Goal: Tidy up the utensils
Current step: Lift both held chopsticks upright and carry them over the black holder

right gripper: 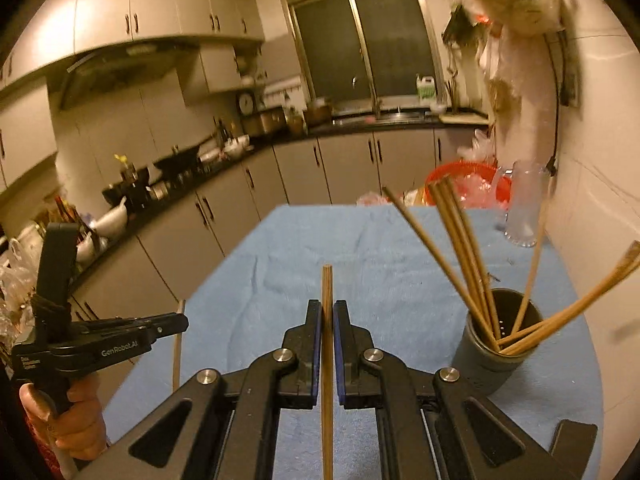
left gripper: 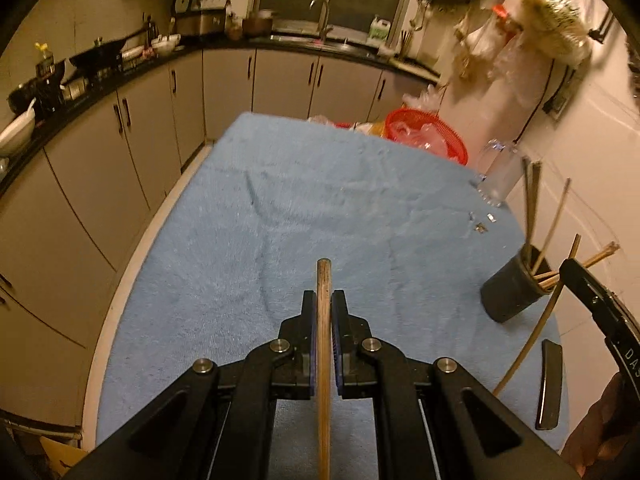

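Left gripper [left gripper: 324,300] clamped tight on one chopstick [left gripper: 323,320], held above the blue cloth [left gripper: 240,220]; right gripper [right gripper: 327,310] likewise pinches a second stick [right gripper: 327,320]. Right of them on the cloth, a dark holder [right gripper: 494,344] stands with several chopsticks [right gripper: 460,248] splayed in it. Further back, a clear jug [right gripper: 524,204] and a red basket [right gripper: 460,178] at the far edge.

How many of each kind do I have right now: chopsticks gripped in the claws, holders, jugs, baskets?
Chopsticks: 2, one each in the left claw and right claw
Dark holder: 1
Clear jug: 1
Red basket: 1
Total: 5
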